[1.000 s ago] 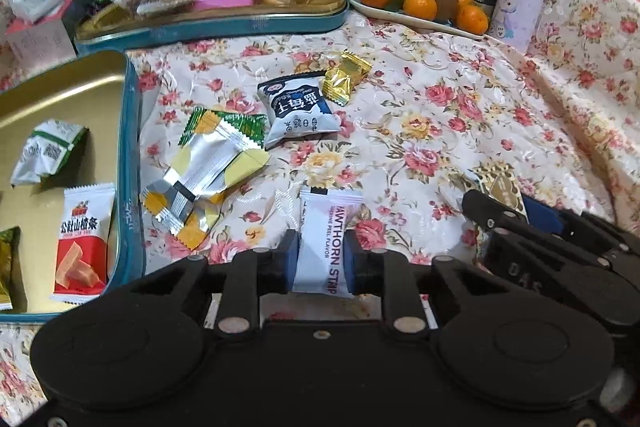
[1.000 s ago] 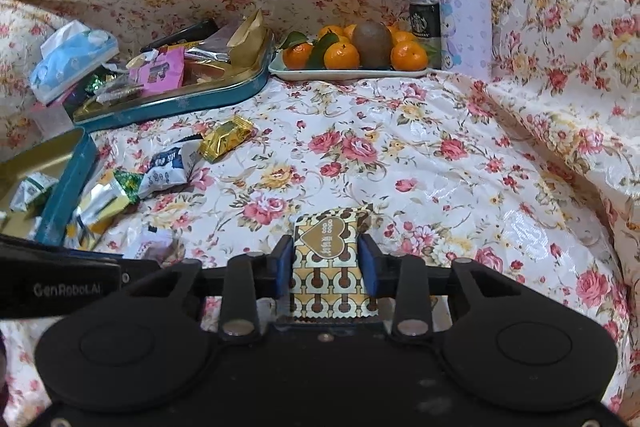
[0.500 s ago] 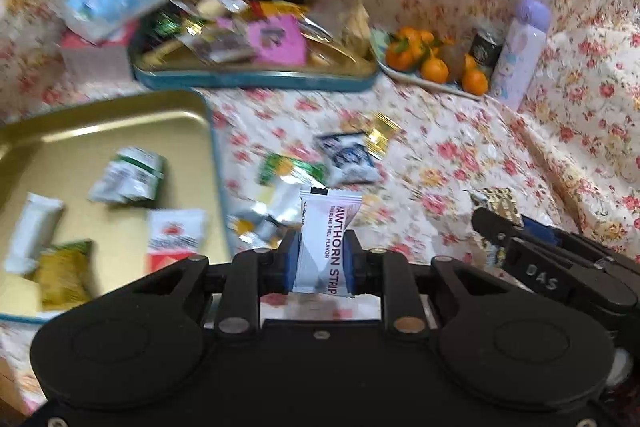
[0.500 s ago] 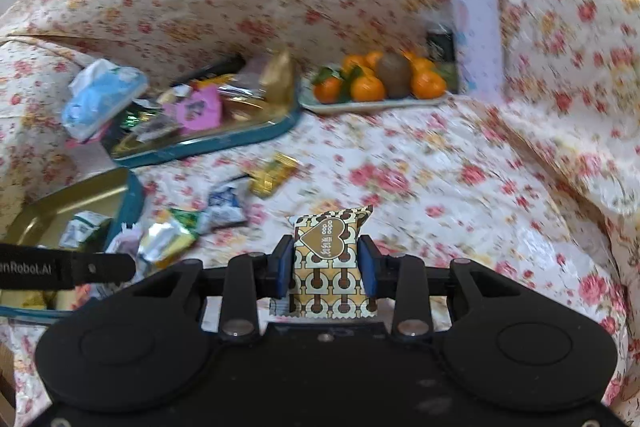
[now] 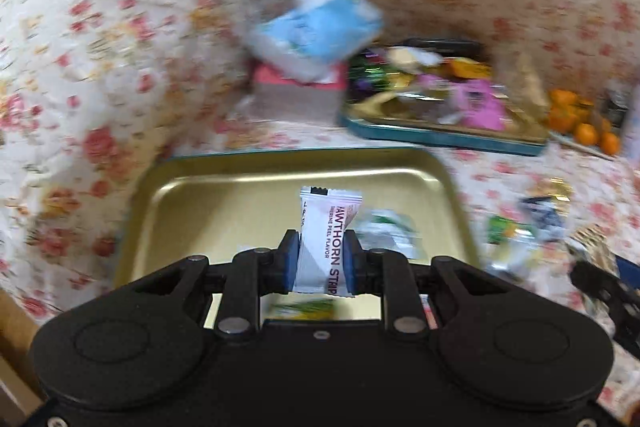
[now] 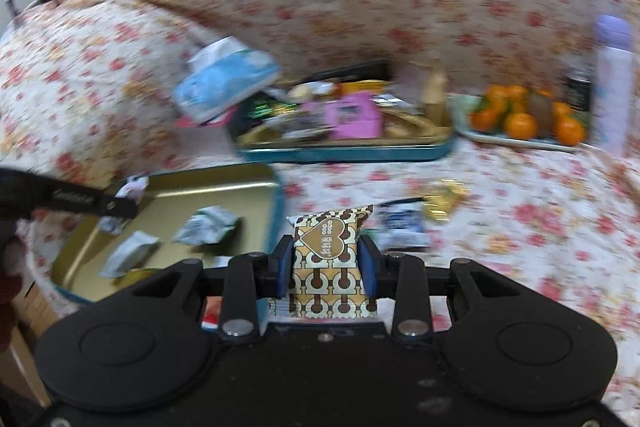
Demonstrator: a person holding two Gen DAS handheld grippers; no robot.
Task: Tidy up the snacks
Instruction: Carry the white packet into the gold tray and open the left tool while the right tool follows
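Note:
My left gripper point(image 5: 319, 259) is shut on a white hawthorn strip packet point(image 5: 326, 239), held upright above the gold tray point(image 5: 224, 195) with the teal rim. My right gripper point(image 6: 324, 267) is shut on a brown-and-gold patterned packet point(image 6: 326, 259) with a heart on it, beside the same tray's right edge point(image 6: 276, 203). Several wrapped snacks point(image 6: 208, 227) lie inside the tray. Part of the left gripper point(image 6: 68, 201) shows black over the tray's far left in the right wrist view. Both views are blurred.
A second teal tin point(image 6: 344, 143) full of mixed snacks sits behind, with a blue tissue pack point(image 6: 224, 83) on a pink box to its left. A plate of oranges point(image 6: 520, 123), a dark can and a lilac bottle point(image 6: 612, 83) stand at the right. Loose snacks point(image 6: 400, 227) lie on the floral cloth.
Both grippers have risen and swung left with their packets. The left one now hangs over the gold tray; the right one has come up to the tray's right edge.

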